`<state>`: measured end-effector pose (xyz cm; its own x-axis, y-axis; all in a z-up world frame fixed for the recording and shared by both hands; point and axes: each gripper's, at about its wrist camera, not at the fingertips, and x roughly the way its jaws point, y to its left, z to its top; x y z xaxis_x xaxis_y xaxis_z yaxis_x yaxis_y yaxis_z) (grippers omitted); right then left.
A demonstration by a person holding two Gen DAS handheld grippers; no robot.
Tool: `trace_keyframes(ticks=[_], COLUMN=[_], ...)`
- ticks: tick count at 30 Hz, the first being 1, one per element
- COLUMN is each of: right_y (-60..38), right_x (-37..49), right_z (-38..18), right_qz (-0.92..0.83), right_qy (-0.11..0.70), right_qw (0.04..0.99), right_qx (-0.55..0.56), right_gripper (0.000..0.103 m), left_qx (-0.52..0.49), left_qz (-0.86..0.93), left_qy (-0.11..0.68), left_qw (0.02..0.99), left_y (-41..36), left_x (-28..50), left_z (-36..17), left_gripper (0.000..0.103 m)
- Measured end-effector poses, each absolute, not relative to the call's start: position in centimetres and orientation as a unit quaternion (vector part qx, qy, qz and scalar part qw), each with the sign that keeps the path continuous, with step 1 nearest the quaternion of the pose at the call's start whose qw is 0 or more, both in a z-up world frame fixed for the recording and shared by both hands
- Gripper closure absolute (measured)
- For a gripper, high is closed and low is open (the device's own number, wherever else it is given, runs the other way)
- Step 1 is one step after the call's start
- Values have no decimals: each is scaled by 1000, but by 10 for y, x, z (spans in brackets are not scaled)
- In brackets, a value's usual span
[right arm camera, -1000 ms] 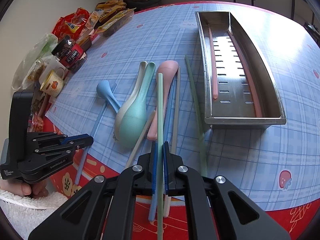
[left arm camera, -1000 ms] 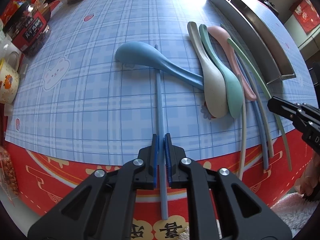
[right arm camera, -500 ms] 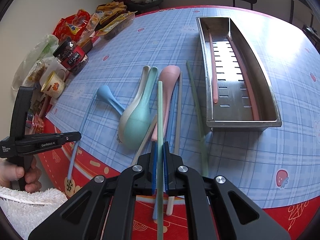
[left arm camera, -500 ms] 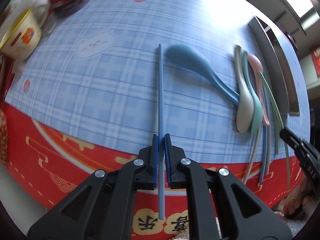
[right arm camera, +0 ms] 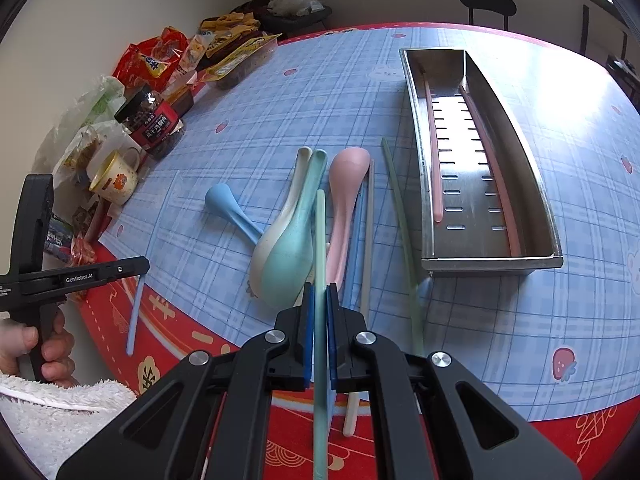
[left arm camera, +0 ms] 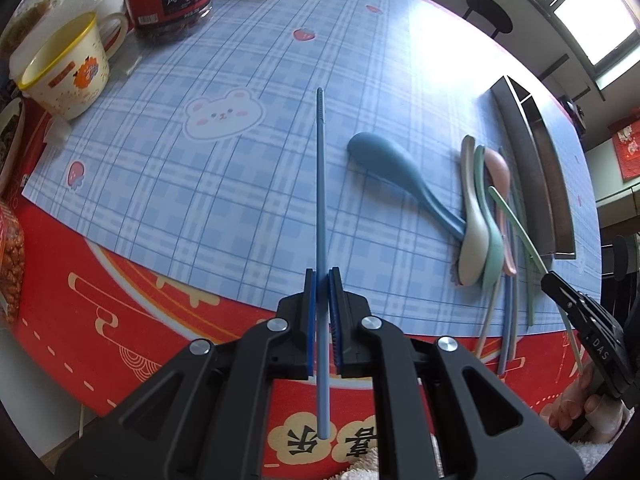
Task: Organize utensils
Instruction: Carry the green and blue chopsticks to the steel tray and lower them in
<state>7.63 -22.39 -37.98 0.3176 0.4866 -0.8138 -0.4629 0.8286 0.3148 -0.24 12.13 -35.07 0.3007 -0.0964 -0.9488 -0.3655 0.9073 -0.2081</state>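
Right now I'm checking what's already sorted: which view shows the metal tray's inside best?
The right wrist view: the metal tray lies open, two pink chopsticks inside. The left wrist view shows only its outer wall edge-on.

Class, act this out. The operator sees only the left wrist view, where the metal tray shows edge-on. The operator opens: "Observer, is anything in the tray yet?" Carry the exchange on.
Observer: Yes. Two pink chopsticks lie in the metal tray, one along its left wall and one along its right wall.
Operator: Is the floor between them free?
Observer: Yes, the middle strip is bare metal with two rows of slots.
Operator: Any spoons in there?
Observer: None. The right wrist view shows only the two chopsticks inside. The pink spoon lies on the cloth to the tray's left.
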Motion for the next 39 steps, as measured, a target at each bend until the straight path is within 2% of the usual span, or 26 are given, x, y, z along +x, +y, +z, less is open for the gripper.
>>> trace_keyframes(ticks=[9,21,31,39], right_y=[-248,-296,-324,-322], right_x=[85,106,136,171], right_z=[-361,-347,-349,-357], right_qz=[274,213,170,168], right_qy=[478,453,452,463], right_qw=[832,858,867,864], right_qx=[62,114,122,105], right_gripper=[97,97,97,97], left_qx=[-202,-185,-185,-219], left_qz=[42,-33,-100,-106], left_qy=[569,564,590,621], left_qw=[796,804,780,745], left_y=[85,37,-33,-70], left_x=[14,74,148,210], left_z=[-311,-281,-279,-303], left_gripper=[93,93,93,93])
